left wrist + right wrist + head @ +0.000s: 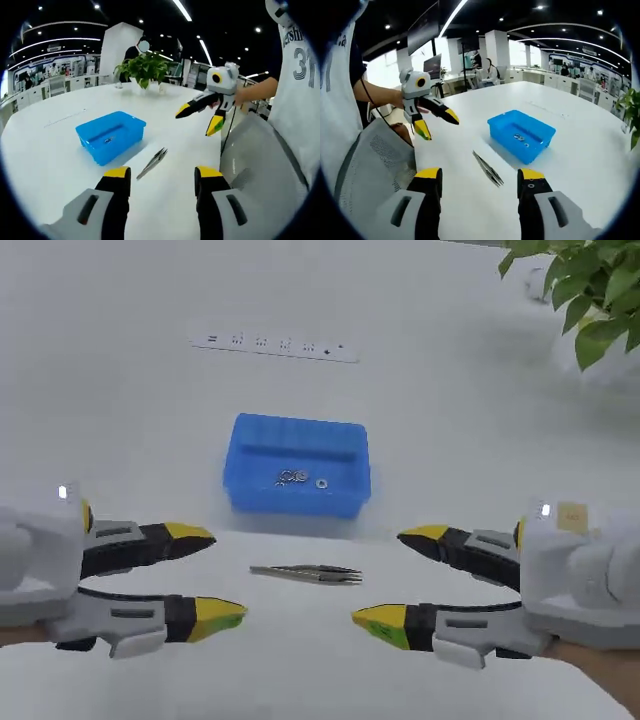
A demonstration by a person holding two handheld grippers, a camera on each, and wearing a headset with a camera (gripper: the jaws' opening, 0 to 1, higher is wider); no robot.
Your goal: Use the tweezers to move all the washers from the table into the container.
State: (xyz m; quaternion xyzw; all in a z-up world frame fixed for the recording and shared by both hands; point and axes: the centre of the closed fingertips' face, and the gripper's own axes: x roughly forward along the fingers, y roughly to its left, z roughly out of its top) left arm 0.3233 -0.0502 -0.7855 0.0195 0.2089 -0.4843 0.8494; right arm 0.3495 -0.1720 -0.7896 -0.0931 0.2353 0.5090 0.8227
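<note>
Left gripper (228, 575) and right gripper (378, 577) jaws are spread and empty, so the thin tweezers (305, 573) lying flat on the table (120, 420) between them may skid or twist when pinched, while the washers (292, 478) sit in the container (295, 502).

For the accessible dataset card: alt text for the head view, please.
Tweezers lie on a white table between the left gripper and right gripper, both with jaws open and holding nothing. Behind them a blue container holds a few washers; a power strip and a plant sit farther back.

White numbered shirt (292, 110) — black jaws tipped yellow
</note>
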